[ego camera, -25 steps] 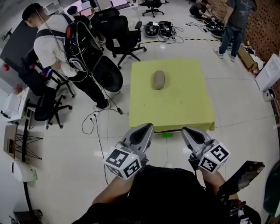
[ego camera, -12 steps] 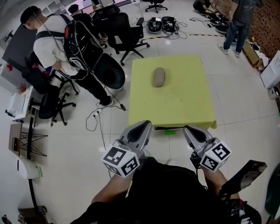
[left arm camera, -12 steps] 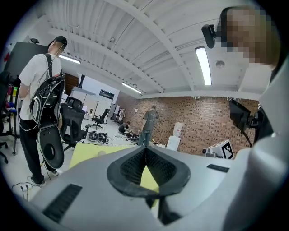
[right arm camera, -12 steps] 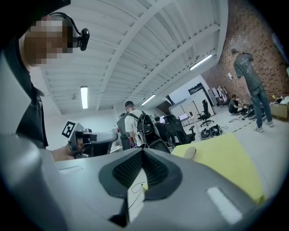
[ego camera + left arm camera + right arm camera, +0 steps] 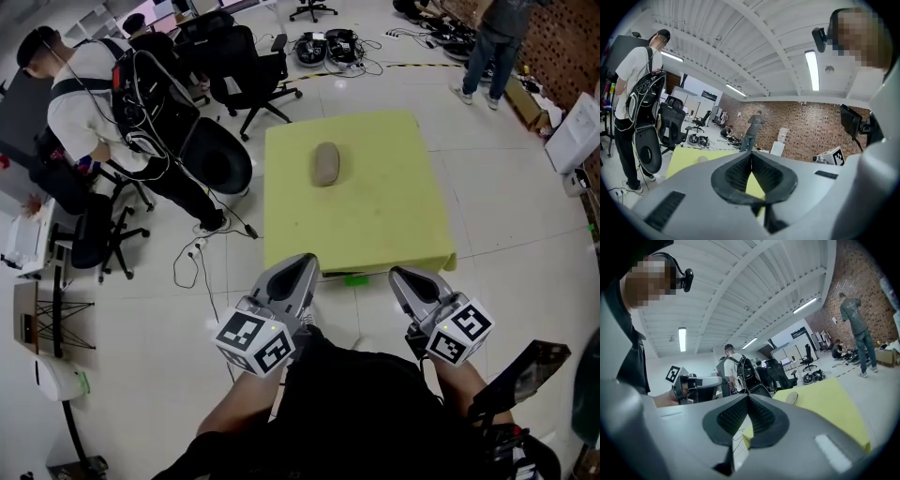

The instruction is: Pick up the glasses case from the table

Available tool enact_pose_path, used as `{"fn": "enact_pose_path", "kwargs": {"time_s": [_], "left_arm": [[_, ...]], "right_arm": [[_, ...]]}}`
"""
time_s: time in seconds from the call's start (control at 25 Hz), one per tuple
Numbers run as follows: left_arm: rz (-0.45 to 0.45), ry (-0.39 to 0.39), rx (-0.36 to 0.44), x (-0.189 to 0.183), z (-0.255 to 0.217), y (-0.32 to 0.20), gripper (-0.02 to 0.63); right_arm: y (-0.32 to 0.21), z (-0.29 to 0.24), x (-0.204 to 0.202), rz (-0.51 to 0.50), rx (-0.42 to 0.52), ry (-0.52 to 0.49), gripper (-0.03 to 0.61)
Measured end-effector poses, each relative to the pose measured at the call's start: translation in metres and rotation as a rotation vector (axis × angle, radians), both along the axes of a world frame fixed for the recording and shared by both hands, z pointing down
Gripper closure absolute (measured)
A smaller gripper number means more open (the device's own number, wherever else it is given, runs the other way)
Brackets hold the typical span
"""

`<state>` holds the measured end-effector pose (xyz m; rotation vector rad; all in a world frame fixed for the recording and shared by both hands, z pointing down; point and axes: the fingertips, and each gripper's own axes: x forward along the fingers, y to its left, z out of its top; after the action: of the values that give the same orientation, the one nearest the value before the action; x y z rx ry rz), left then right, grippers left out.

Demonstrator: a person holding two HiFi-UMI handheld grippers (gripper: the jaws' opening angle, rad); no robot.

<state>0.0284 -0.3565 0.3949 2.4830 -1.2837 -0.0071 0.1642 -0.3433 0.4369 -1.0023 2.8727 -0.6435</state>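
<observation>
The case [image 5: 325,163], grey and oval, is lying on the far-left part of the yellow table [image 5: 375,225], with nothing else on the cloth. The table is standing on a white tiled floor [image 5: 169,319]; black office chairs [image 5: 246,73] are standing beyond its left corner; a person with a backpack [image 5: 82,105] is bending over a desk at the left; a brick wall [image 5: 562,42] is closing the room at the top right, and another person [image 5: 492,39] is standing in front of it.

The wearer of the camera is holding both grippers low before the body, side by side, pointing almost level toward the table's near edge. The left gripper [image 5: 305,262] is clenched, with nothing between its pads; the right gripper [image 5: 403,277] is clenched too, and it is empty.

The case is lying well apart from both grippers, beyond them on the table; it is more in line with the left gripper than with the right one.
</observation>
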Motion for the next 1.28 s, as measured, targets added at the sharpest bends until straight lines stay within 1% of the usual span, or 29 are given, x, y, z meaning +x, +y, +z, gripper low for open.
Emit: {"fn": "enact_pose_path", "kwargs": {"time_s": [0.2, 0.32, 0.64, 0.8, 1.08, 1.28], "left_arm": [[0.003, 0.007, 0.004, -0.008, -0.001, -0.015, 0.606], [0.006, 0.007, -0.006, -0.017, 0.001, -0.024, 0.606], [0.019, 0.019, 0.0, -0.035, -0.003, -0.053, 0.606], [0.025, 0.029, -0.003, -0.05, 0.0, -0.076, 0.606], [0.039, 0.045, -0.002, -0.064, 0.002, -0.117, 0.606], [0.04, 0.047, -0.013, -0.09, 0.002, -0.156, 0.606]], "right_arm": [[-0.013, 0.002, -0.005, 0.014, -0.006, 0.006, 0.577], [-0.022, 0.001, -0.013, 0.02, -0.006, 0.006, 0.577], [-0.046, -0.004, -0.03, 0.039, -0.008, 0.014, 0.577], [-0.067, -0.003, -0.045, 0.045, -0.009, 0.025, 0.577], [-0.107, -0.004, -0.061, 0.055, -0.015, 0.045, 0.577], [-0.139, -0.008, -0.081, 0.069, -0.024, 0.064, 0.577]]}}
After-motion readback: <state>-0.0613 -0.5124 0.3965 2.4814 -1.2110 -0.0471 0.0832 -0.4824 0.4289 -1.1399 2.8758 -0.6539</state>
